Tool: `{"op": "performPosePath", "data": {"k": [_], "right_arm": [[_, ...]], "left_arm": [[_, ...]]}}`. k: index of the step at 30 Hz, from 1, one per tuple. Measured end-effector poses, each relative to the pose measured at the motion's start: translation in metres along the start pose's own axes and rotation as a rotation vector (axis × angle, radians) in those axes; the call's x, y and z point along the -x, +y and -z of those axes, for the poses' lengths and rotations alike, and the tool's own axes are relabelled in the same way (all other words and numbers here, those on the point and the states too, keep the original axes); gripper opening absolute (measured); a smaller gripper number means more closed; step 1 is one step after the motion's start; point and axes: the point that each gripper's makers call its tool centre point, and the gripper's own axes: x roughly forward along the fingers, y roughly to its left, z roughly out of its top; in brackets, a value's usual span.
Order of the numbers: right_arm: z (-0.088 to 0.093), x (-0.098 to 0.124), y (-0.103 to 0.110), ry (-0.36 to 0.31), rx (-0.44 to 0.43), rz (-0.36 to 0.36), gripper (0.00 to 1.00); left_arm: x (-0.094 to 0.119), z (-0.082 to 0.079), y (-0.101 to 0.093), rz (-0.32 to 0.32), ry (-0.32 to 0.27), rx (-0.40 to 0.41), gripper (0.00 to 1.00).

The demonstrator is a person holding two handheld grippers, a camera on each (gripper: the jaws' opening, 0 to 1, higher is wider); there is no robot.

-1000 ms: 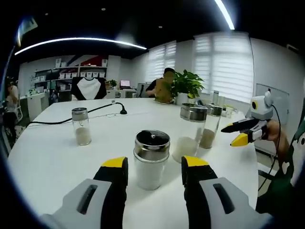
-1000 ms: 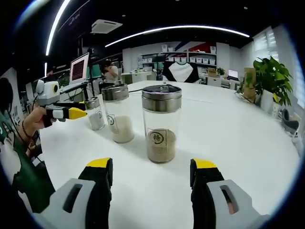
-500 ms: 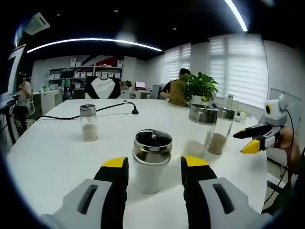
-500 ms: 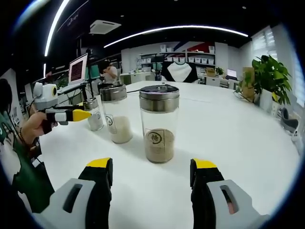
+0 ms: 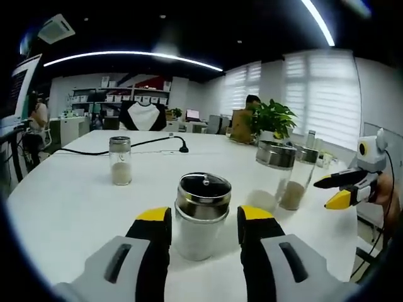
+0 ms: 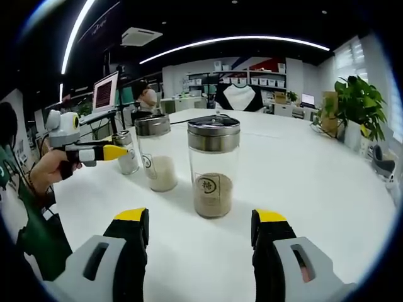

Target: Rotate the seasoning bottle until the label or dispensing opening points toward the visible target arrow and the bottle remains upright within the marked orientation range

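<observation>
Left gripper [image 5: 201,220], jaws apart, flanks an upright short seasoning bottle [image 5: 201,215] on the white tabletop [image 5: 69,195]; right gripper [image 6: 201,226], also spread, faces a taller labelled jar [image 6: 213,165]; no bottle grasped, no target arrow discernible, rotation apparently not begun.

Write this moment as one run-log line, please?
left gripper: open, astride short white-filled bottle | right gripper: open, short of brown-filled labelled bottle | bottles upright on white table
</observation>
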Motion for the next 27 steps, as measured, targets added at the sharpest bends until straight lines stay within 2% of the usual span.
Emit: {"op": "performPosePath", "data": {"k": [5, 9, 27], "right_arm": [[0.0009, -0.0003, 0.0008, 0.002, -0.002, -0.001, 0.67], [0.0001, -0.0001, 0.0023, -0.003, -0.001, -0.007, 0.67], [0.0014, 0.0011, -0.0017, -0.012, -0.017, 0.002, 0.67]], "left_arm": [[-0.0007, 0.0017, 0.0028, -0.013, 0.003, -0.004, 0.36], [0.0002, 0.0034, 0.002, -0.007, 0.009, -0.029, 0.36], [0.0006, 0.0043, 0.0018, 0.005, 0.003, -0.054, 0.35]]}}
